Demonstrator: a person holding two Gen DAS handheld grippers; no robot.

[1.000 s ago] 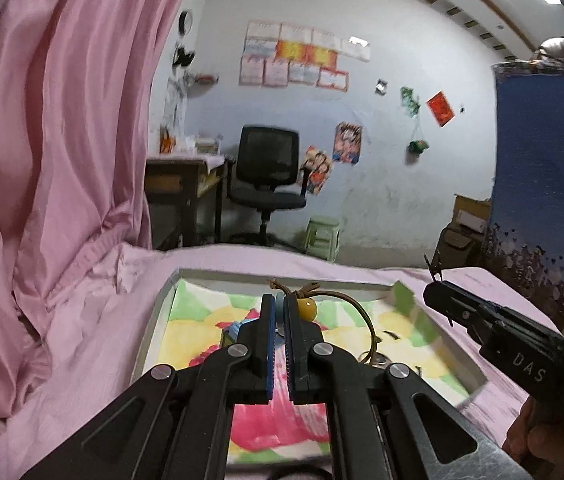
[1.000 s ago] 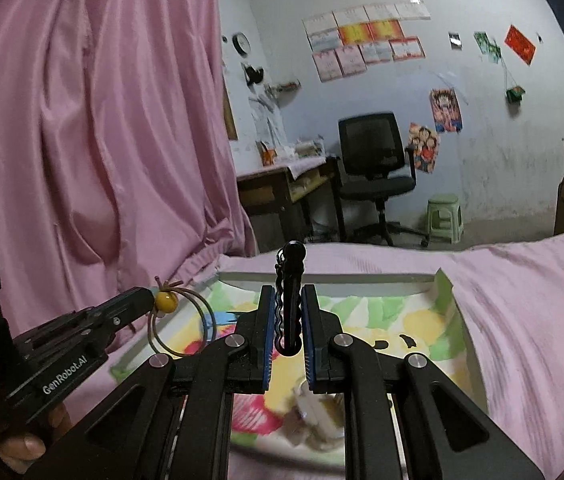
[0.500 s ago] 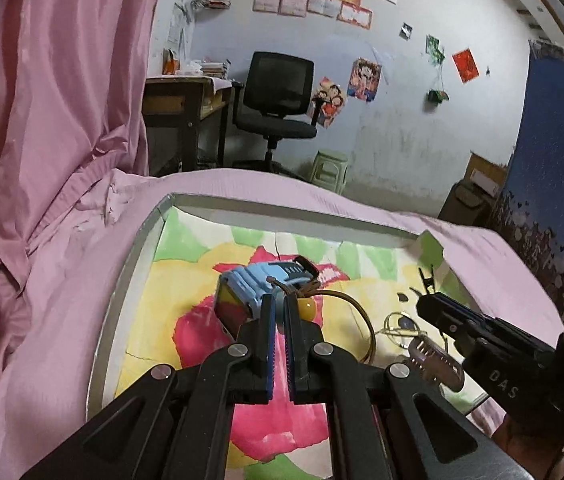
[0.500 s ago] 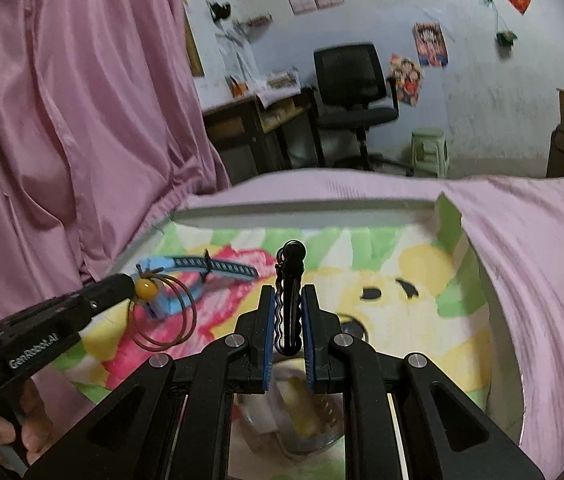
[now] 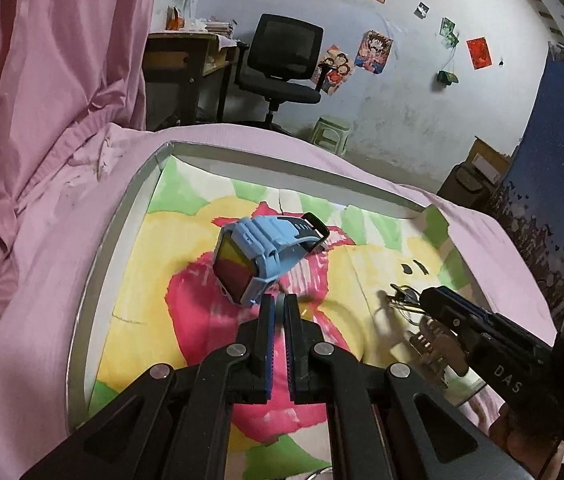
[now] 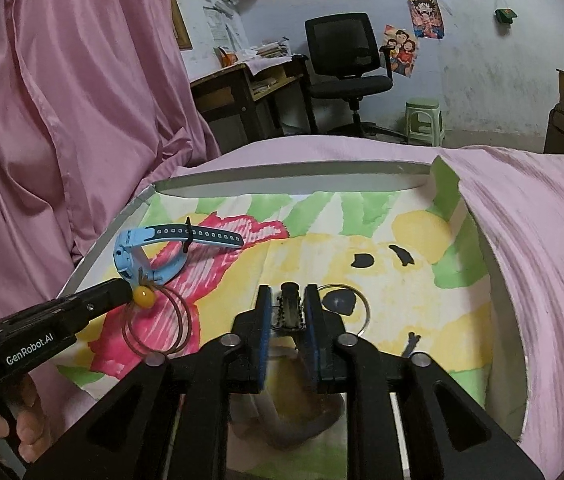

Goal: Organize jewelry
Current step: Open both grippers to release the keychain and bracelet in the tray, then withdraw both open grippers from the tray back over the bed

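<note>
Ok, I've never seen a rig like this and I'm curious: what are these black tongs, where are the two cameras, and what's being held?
A person holds a gripper in each hand; each carries a wide-angle camera looking along its fingers. One picture comes from the left gripper, the other from the right gripper. Below is a tray lined with painted paper. A blue watch lies in it. The left gripper pinches a bracelet with a yellow bead; the right seems shut on a black clip.

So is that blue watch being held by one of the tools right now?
No, the blue watch lies loose on the colourful mat; the left tool is pinching a yellow-beaded bracelet instead.
</note>
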